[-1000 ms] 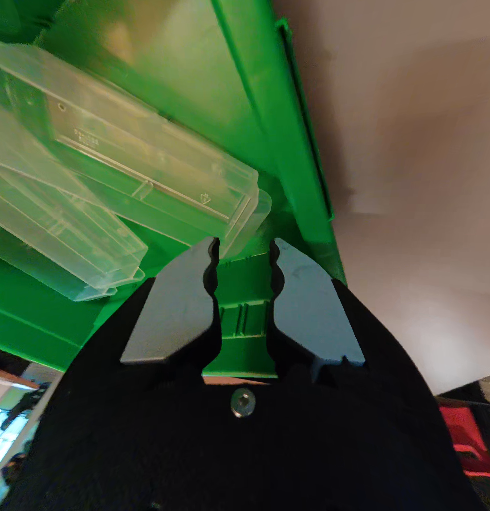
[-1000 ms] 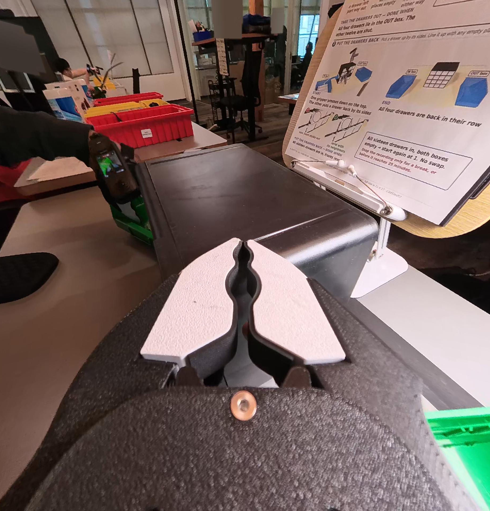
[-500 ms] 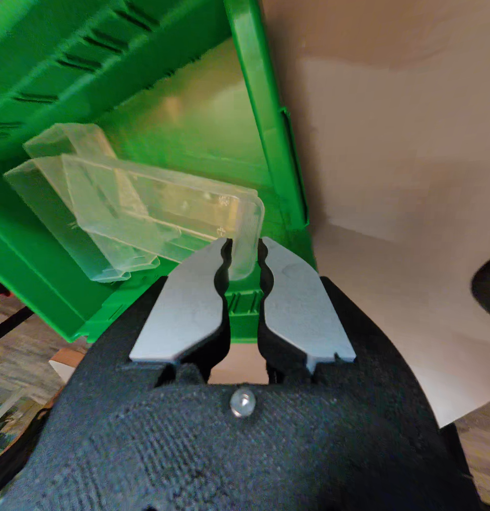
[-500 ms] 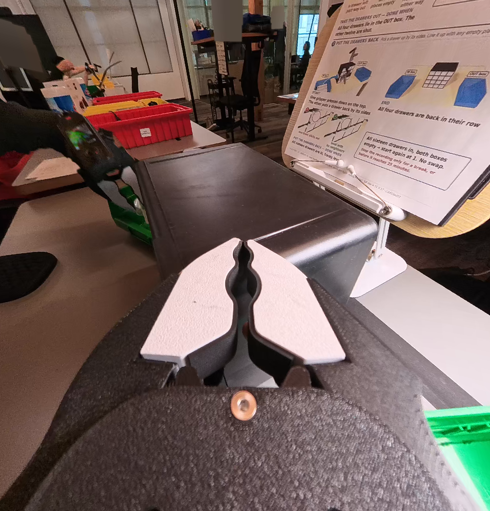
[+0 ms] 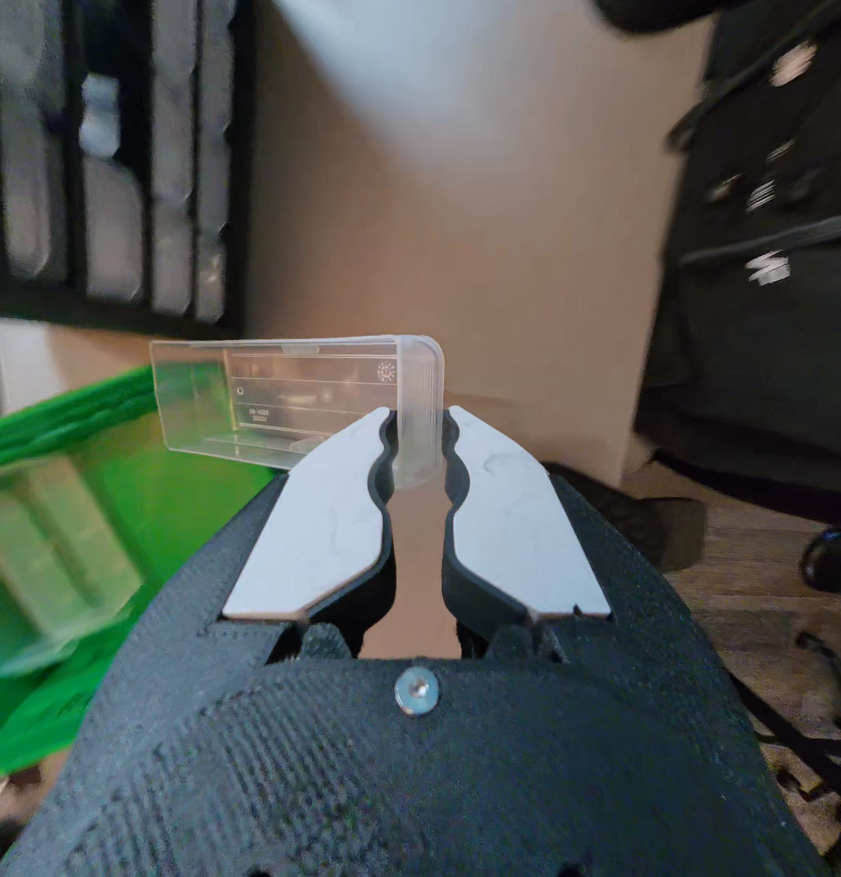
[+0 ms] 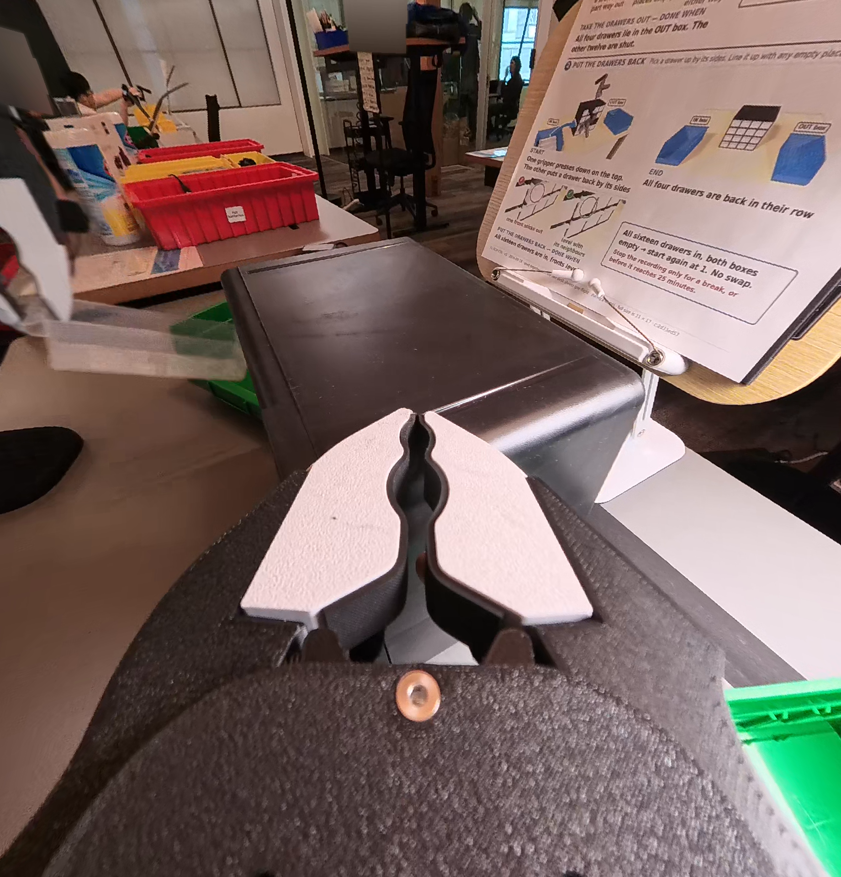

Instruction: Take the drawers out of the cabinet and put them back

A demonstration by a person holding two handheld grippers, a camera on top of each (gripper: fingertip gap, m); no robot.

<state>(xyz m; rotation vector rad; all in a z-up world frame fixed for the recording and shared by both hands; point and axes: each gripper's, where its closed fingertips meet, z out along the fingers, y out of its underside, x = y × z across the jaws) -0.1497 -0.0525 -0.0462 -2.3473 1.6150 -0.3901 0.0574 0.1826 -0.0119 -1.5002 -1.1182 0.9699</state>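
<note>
My left gripper [image 5: 418, 417] is shut on the front end of a clear plastic drawer [image 5: 285, 394] and holds it in the air above the green bin [image 5: 124, 474]. Another clear drawer [image 5: 43, 560] lies blurred in that bin. The black cabinet front [image 5: 110, 156] with its drawer rows shows at the upper left. In the right wrist view my right gripper [image 6: 418, 417] is shut and empty, its tips resting on the black cabinet top [image 6: 385, 322]. The left gripper [image 6: 24, 247] with the held drawer [image 6: 138, 346] shows at the far left there.
An instruction board on a white stand [image 6: 670, 190] stands right of the cabinet. A second green bin [image 6: 812, 769] is at the lower right. Red and yellow bins [image 6: 219, 199] sit on a far table. A black pad [image 6: 19, 465] lies on the tan table [image 6: 124, 522].
My left gripper closed on a clear drawer in the green bin, lifted it out and swung it toward the cabinet front. The right gripper has stayed shut on the cabinet top.
</note>
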